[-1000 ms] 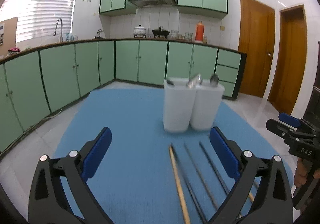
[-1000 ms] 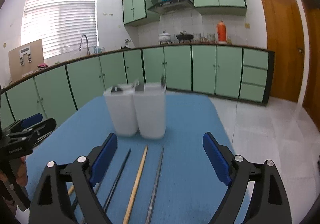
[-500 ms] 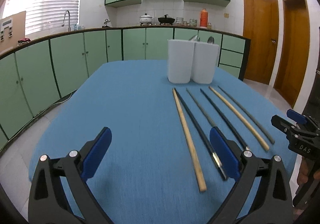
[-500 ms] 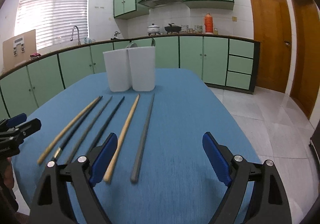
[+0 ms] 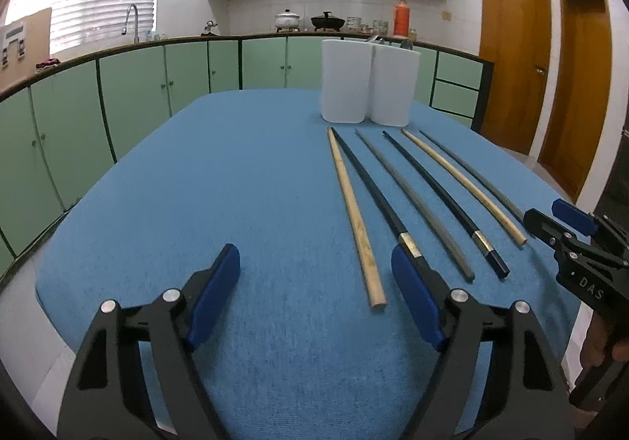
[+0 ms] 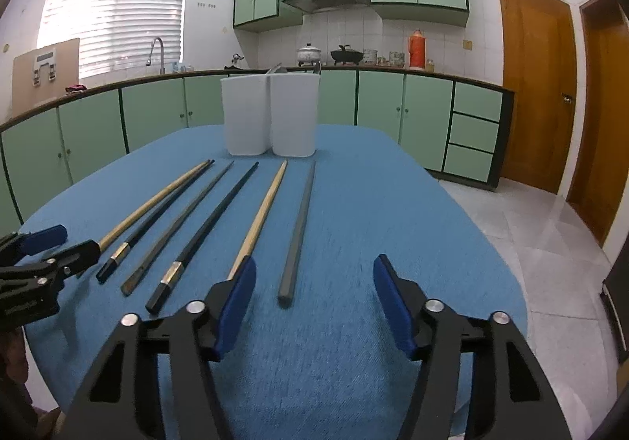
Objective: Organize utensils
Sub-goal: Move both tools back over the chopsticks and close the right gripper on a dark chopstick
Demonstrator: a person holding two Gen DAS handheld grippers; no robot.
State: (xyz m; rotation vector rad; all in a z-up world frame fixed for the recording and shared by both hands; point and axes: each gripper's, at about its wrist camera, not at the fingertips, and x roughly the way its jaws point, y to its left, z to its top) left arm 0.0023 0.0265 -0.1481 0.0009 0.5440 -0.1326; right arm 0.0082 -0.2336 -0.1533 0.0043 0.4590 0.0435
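Observation:
Several chopsticks lie side by side on the blue table (image 5: 236,184): a wooden one (image 5: 354,212), black ones (image 5: 377,196), grey ones (image 5: 412,200). In the right wrist view the same row shows, with a grey chopstick (image 6: 298,227) and a wooden one (image 6: 259,216) nearest my right gripper. Two white holders (image 5: 367,82) stand at the far end with metal utensils inside; they also show in the right wrist view (image 6: 271,115). My left gripper (image 5: 314,298) is open and empty, near the front edge. My right gripper (image 6: 314,306) is open and empty.
Green kitchen cabinets and a counter with pots run behind the table (image 6: 412,227). Wooden doors (image 5: 515,62) stand at the right. The right gripper also shows at the right edge of the left wrist view (image 5: 550,220).
Both grippers have pulled back from the holders toward the table's near edge and dropped lower. The jaws have narrowed somewhat. The whole row of chopsticks has come into view.

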